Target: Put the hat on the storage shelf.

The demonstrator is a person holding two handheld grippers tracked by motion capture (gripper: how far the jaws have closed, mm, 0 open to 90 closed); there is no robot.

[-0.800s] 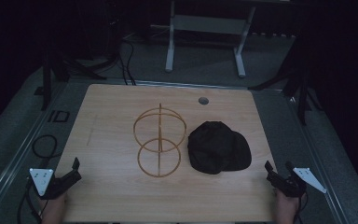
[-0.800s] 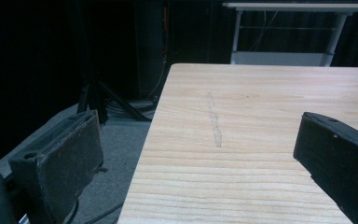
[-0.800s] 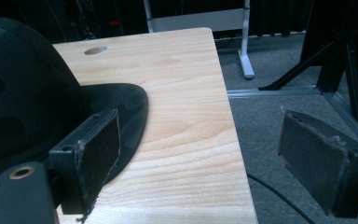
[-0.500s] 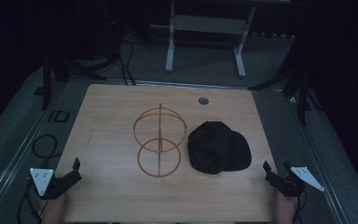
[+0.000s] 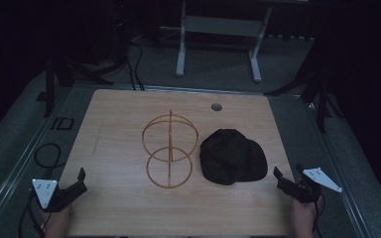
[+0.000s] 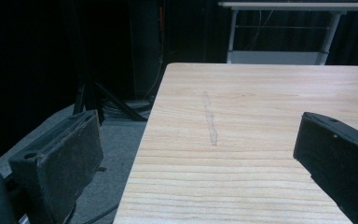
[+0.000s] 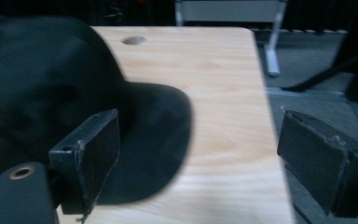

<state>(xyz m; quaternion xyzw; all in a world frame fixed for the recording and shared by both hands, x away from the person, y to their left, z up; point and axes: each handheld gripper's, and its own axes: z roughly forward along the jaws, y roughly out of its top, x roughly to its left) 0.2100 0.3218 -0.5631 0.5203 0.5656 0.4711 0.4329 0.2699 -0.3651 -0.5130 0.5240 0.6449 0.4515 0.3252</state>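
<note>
Cap waiting beside the wire stand

I kept the right claw [image 5: 284, 177] apart, nothing between its jaws, near the black cap [image 5: 232, 156] lying flat beside the stand [image 5: 169, 150], ready for an approach. My left claw [image 5: 77, 181] sat apart at the wooden table's [image 5: 119, 114] corner. Dark room around.

Matt black cloth cap [image 5: 232, 156], wooden table [image 5: 119, 124]

The cap [image 5: 232, 156] is plain black, crown and brim alike, with no visible pattern. The wire stand [image 5: 169, 150] of rings is golden tan. The table [image 5: 119, 124] is pale wood with fine straight grain and a faint lighter streak. Both grippers, left [image 5: 81, 179] and right [image 5: 279, 176], are black with pale grey triangular plates.
</note>
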